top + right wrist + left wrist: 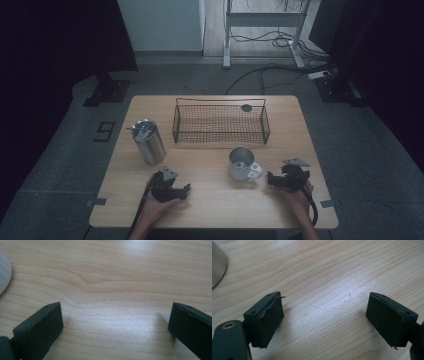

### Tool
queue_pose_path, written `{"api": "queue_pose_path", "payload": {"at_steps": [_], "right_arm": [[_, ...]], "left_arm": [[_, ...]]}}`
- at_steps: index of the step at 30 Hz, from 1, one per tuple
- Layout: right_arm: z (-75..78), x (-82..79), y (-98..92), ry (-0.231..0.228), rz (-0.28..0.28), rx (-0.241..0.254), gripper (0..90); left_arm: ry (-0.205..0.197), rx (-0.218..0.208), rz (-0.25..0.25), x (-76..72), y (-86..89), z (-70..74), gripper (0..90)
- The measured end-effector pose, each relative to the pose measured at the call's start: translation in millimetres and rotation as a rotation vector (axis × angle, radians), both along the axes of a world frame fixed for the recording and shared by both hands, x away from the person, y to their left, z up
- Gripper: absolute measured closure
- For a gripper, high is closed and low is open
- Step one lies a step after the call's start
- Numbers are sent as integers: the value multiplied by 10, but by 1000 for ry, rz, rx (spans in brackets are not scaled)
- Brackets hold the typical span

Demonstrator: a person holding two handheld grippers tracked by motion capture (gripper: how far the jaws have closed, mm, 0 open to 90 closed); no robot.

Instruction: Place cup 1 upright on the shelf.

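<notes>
Resting both grippers on the near table (210, 210) with jaws apart and empty, you are at the approach step: advance the right gripper (287, 179) left toward the mug (242, 163) just beside it, keeping the left gripper (172, 189) clear.

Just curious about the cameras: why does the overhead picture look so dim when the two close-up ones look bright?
High view: dim and bluish, dark at the edges, though the steel tumbler and white mug stay readable. Left gripper view: a pale sheen on the table. Right gripper view: similar glare, soft focus.
</notes>
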State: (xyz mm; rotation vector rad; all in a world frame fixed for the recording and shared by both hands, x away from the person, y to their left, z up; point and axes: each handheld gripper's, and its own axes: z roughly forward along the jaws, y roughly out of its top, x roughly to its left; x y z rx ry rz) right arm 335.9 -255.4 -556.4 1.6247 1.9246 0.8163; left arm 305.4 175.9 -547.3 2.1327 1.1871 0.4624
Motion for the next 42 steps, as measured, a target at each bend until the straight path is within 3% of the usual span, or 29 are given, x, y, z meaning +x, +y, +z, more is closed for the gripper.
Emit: {"api": "queue_pose_path", "payload": {"at_steps": [7, 11, 14, 26, 33, 42], "right_arm": [[0, 2, -4, 0, 3, 0, 0], [1, 4, -6, 1, 1, 1, 0], [1, 4, -7, 1, 1, 0, 0], [0, 5, -13, 0, 4, 1, 0], [-1, 8, -21, -1, 3, -1, 0], [-1, 9, -24, -2, 3, -1, 0]], "left_arm": [[-1, -4, 4, -2, 4, 1, 145], [-58, 22, 3, -44, -6, 32, 155], [-65, -24, -10, -57, 13, 99, 155], [-72, -130, 5, -74, 166, 264, 156], [-69, -151, 11, -68, 219, 295, 180], [-98, -184, 51, -82, 352, 372, 172]]}}
